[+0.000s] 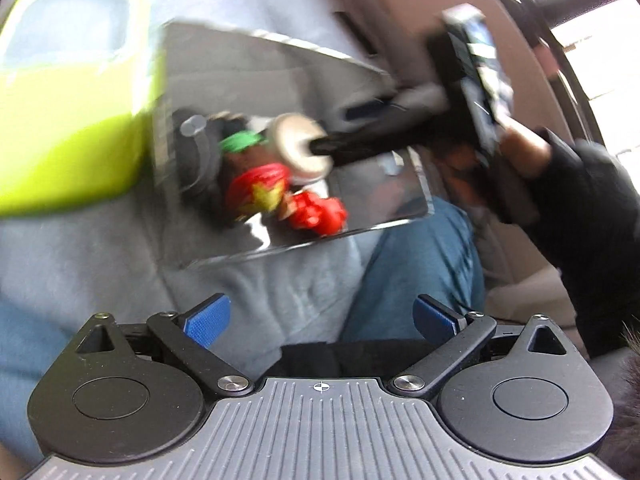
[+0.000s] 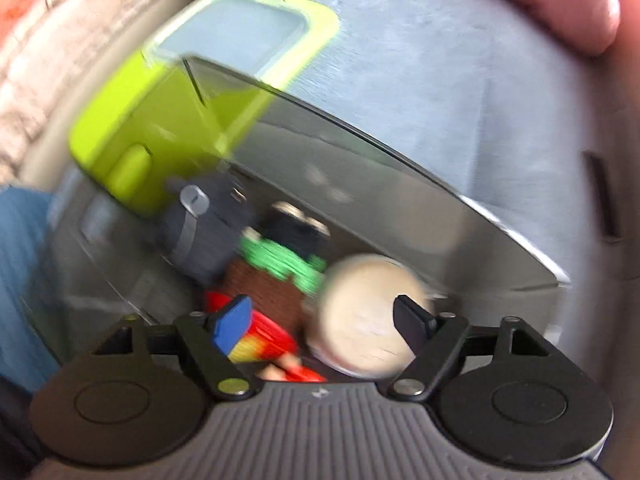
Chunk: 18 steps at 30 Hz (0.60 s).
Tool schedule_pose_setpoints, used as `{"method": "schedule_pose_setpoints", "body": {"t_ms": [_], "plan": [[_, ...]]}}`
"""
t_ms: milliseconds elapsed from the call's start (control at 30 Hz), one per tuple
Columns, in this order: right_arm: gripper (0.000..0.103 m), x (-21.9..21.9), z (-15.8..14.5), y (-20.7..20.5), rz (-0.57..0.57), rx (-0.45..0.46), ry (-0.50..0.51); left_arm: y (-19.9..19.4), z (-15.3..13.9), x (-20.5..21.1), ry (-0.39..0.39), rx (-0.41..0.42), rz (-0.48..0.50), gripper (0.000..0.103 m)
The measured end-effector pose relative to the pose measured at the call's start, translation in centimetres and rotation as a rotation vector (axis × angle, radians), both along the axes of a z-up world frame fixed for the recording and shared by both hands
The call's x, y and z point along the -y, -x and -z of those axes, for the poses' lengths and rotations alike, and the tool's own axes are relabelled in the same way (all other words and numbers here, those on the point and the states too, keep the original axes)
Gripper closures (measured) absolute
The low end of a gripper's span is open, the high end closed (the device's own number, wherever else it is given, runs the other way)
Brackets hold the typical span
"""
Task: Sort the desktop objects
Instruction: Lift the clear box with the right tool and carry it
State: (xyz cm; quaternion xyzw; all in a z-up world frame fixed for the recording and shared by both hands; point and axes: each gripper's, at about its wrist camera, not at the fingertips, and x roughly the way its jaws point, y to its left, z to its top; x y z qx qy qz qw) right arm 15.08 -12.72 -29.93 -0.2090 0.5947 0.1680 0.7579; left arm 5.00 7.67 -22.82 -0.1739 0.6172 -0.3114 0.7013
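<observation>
A clear plastic box (image 1: 384, 204) (image 2: 400, 160) lies on grey cloth and holds small things: a red and yellow toy figure (image 1: 260, 192) (image 2: 268, 336), a green piece (image 1: 240, 142) (image 2: 284, 260), a dark grey object with a silver band (image 1: 196, 148) (image 2: 200, 236) and a cream round object (image 1: 300, 148) (image 2: 360, 300). My right gripper (image 2: 323, 322) hangs over the box, open; its right finger overlaps the cream object, the left pad stands apart from it. My left gripper (image 1: 322, 318) is open and empty, short of the box. Both views are blurred.
A lime green container (image 1: 72, 92) (image 2: 160, 128) with a pale inside stands right beside the clear box. A gloved hand (image 1: 580, 184) carries the right gripper in from the right. A leg in blue jeans (image 1: 420, 264) lies below the box. A pink cushion (image 2: 560, 0) sits behind.
</observation>
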Motion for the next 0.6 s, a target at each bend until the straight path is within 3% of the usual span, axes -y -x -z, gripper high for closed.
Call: {"method": "schedule_pose_setpoints", "body": {"t_ms": [33,100,167,233,267,367,400,433,500,600], "plan": [[0.041,0.0,0.3,0.3,-0.023,-0.006,0.028,-0.1,0.3,-0.4,0.002,-0.013,-0.024,0.003],[0.043,-0.6,1.3,0.8,-0.072,-0.053,0.014,-0.2,0.5,-0.9,0.006,-0.022,-0.061,0.003],[0.031,-1.3,1.9,1.4,-0.104,-0.085,-0.012,-0.1,0.4,-0.7,0.005,-0.018,-0.057,0.002],[0.025,-3.1,3.4,1.5,-0.154,-0.045,0.023,0.0,0.3,-0.4,-0.002,-0.014,-0.042,0.002],[0.014,-3.9,4.1,1.3,-0.171,-0.031,0.034,0.1,0.3,-0.1,-0.012,-0.015,-0.035,0.002],[0.013,-5.7,6.2,0.2,-0.185,-0.053,0.038,0.5,-0.1,0.8,-0.041,0.001,-0.006,0.002],[0.015,-5.9,7.2,-0.4,-0.167,-0.091,0.044,0.6,-0.3,1.1,-0.040,0.012,0.007,0.002],[0.030,-6.1,8.1,-0.8,-0.145,-0.126,0.050,0.8,-0.5,1.3,-0.036,0.021,0.019,0.002],[0.033,-5.6,8.4,-1.5,-0.065,-0.169,0.019,0.9,-0.6,1.5,-0.027,0.029,0.035,0.002],[0.034,-2.5,7.7,-3.3,0.207,-0.375,-0.190,0.7,-0.2,1.6,-0.022,0.014,0.040,0.002]]}}
